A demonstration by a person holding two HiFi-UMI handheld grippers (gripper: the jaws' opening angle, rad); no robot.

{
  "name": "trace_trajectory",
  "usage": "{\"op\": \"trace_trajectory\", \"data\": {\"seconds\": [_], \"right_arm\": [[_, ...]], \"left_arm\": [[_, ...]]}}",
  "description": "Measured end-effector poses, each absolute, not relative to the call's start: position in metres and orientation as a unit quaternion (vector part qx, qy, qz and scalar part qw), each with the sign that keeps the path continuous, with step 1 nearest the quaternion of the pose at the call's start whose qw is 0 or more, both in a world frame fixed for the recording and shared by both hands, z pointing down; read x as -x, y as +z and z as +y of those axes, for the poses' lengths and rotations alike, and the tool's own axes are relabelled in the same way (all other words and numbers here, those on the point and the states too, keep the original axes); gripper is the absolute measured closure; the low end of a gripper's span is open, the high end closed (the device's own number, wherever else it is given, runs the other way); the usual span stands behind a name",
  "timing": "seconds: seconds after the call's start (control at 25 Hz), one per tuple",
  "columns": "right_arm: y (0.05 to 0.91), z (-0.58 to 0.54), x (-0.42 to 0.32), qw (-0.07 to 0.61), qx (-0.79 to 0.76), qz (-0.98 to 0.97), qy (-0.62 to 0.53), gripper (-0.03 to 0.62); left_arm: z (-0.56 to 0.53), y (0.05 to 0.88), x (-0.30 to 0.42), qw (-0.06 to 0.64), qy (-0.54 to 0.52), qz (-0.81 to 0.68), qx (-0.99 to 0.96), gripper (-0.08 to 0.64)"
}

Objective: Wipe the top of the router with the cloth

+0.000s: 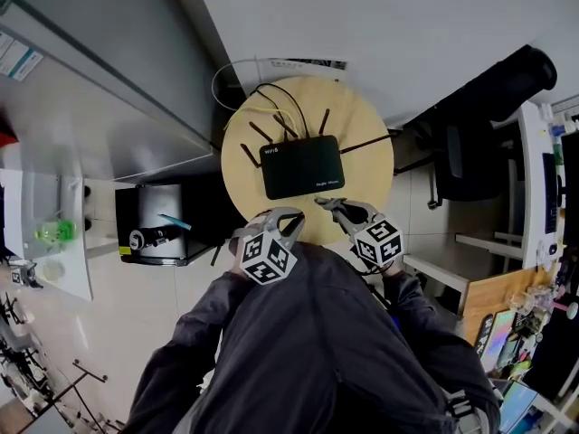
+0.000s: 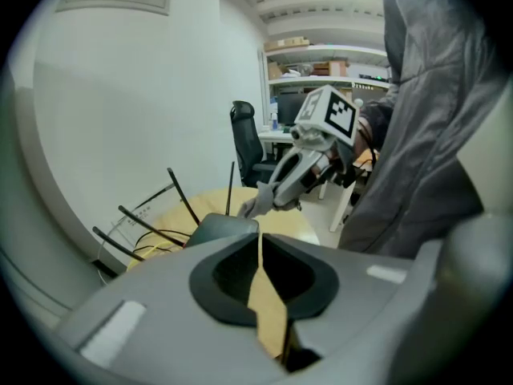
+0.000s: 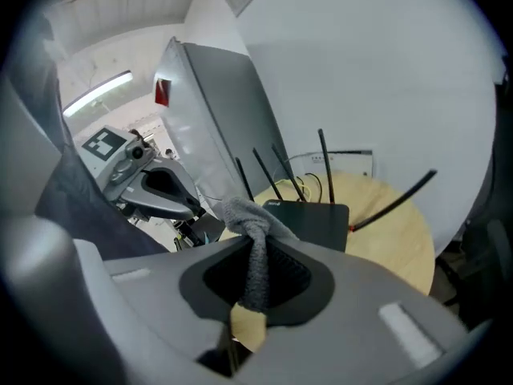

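- Head view: router (image 1: 303,166) lies flat mid-bench (image 1: 366,116), antennas along its far edge
- Right tongs (image 3: 255,251) clamped on the grey cloth (image 3: 244,215), tip just near of the router's near edge
- Left tongs (image 2: 259,243) closed, nothing between them, at the bench's near edge, left of the right tongs

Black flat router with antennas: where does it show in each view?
Head view: black flat router, upper centre, on the round wooden table.
Left gripper view: router, lower centre-left, just beyond the jaws.
Right gripper view: router, centre, behind the grey cloth.
Shared landmark: the table.
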State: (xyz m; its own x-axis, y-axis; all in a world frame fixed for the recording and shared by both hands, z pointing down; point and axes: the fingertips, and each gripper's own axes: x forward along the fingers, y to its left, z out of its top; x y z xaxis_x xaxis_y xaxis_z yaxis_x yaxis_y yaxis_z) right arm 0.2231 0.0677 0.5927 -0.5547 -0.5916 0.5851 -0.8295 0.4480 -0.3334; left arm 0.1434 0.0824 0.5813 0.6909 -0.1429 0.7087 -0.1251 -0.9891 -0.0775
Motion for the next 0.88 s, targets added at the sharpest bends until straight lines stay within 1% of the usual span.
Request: {"op": "trace_trajectory", "data": {"seconds": [0.16,0.56,0.88], "right_arm": [[0.58,0.069,-0.215,0.21,-0.432,-0.835,0.269,0.557],[0.566,0.07,-0.196,0.218,-0.427,-0.843,0.243,0.557],[0.559,0.08,-0.195,0.218,-0.435,-0.842,0.232,0.557]], "left_arm": [[0.082,0.58,-0.14,0.011,-0.384,0.073,0.92,0.548],[0.087,0.579,-0.133,0.013,-0.378,0.072,0.923,0.548],[0.1,0.579,-0.136,0.016,-0.377,0.061,0.924,0.548]]}}
